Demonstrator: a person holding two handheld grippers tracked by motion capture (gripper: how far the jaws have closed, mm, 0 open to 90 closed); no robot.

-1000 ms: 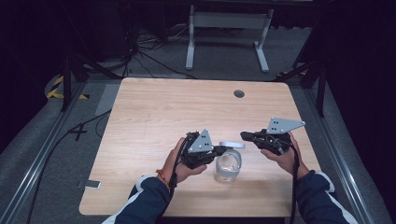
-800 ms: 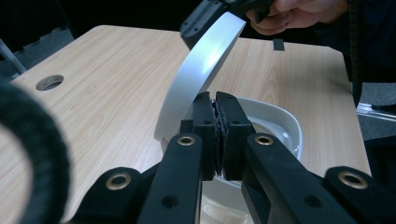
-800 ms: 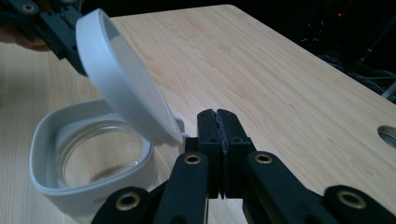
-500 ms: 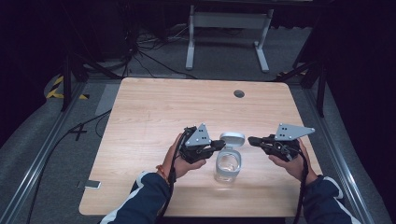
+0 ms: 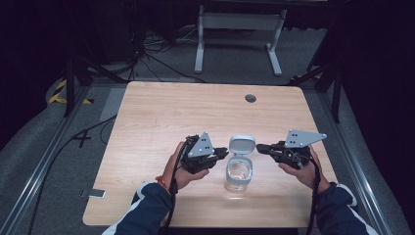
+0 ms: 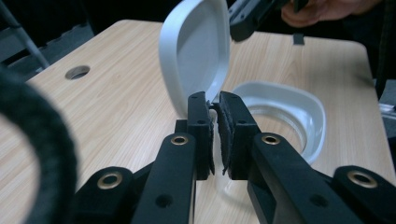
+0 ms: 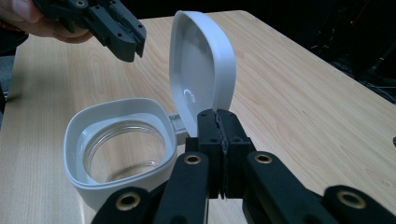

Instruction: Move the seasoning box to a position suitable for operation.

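High view: a clear jar [image 5: 238, 175] stands on the desk [image 5: 161, 112], its white hinged lid [image 5: 242, 145] raised.
Left tongs [image 5: 224, 153] sit just left of the jar, tips almost together after opening a crack, nothing between them; right tongs [image 5: 260, 147] sit just right of the jar, pressed together and empty.
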